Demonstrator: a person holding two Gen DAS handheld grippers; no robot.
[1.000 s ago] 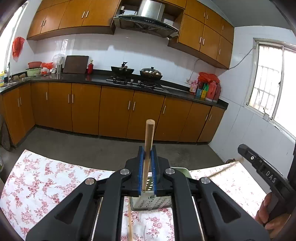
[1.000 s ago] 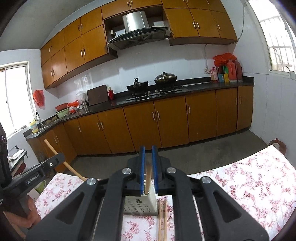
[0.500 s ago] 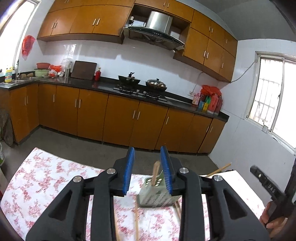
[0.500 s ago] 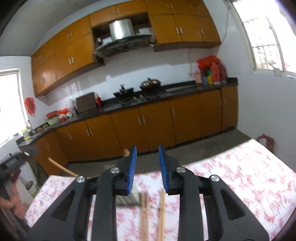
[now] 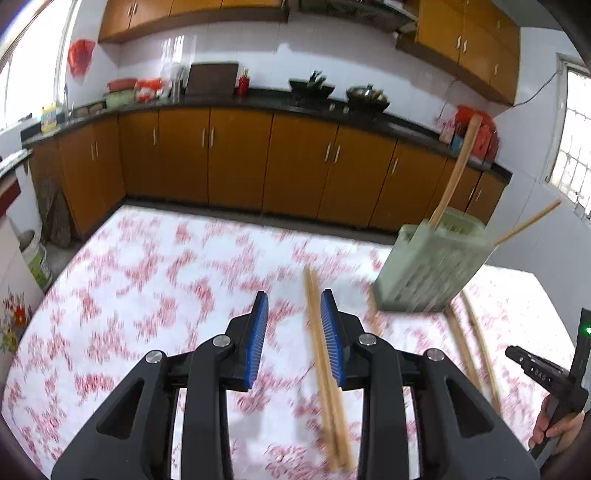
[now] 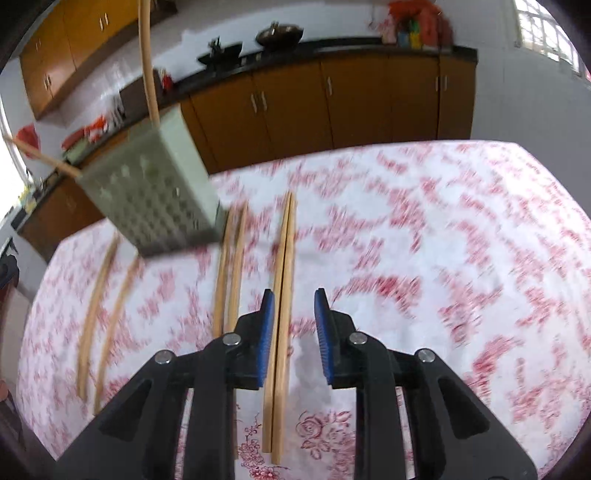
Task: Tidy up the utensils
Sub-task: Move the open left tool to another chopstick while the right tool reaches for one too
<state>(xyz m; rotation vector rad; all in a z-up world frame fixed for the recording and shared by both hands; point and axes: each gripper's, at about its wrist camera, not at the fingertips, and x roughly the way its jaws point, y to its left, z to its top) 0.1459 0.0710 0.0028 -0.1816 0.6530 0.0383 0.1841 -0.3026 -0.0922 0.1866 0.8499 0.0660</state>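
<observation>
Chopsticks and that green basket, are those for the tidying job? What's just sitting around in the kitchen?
For the job:
- green holder with two sticks standing in it
- chopstick pair between the right tongs
- chopstick pair between the left tongs
- other chopsticks on the cloth

Just sitting around:
- pans on the stove
- bottles on the counter
- red bag

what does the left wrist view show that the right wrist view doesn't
Only the left wrist view: the left tool, open over one chopstick pair, plus the hand holding the other device at the right edge.

Only the right wrist view: the right tool, open over another pair, and three pairs at once.

Both: the green holder with two sticks standing in it, the floral cloth, and the cabinets.
</observation>
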